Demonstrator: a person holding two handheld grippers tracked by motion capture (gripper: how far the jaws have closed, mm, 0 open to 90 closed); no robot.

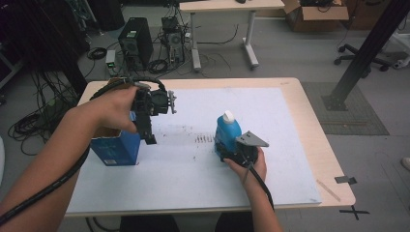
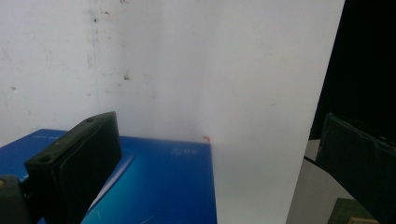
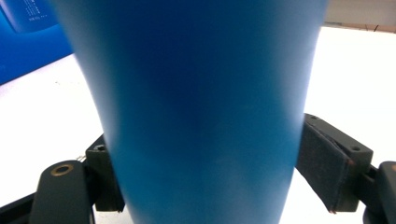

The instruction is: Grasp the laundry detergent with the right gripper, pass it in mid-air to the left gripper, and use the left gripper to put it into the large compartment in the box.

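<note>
Filling the right gripper view, the blue bottle (image 3: 196,107) sits clamped between the right gripper (image 1: 240,151) jaws, right of the blue box (image 1: 116,147). Left gripper (image 1: 147,129), jaws apart, hovers over the box. Judged: 1 grasp made, packing remains.

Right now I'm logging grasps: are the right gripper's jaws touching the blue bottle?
Touching. In the right gripper view, the blue bottle sits between the right gripper's jaws, both pads pressed against its sides with no gap.
</note>
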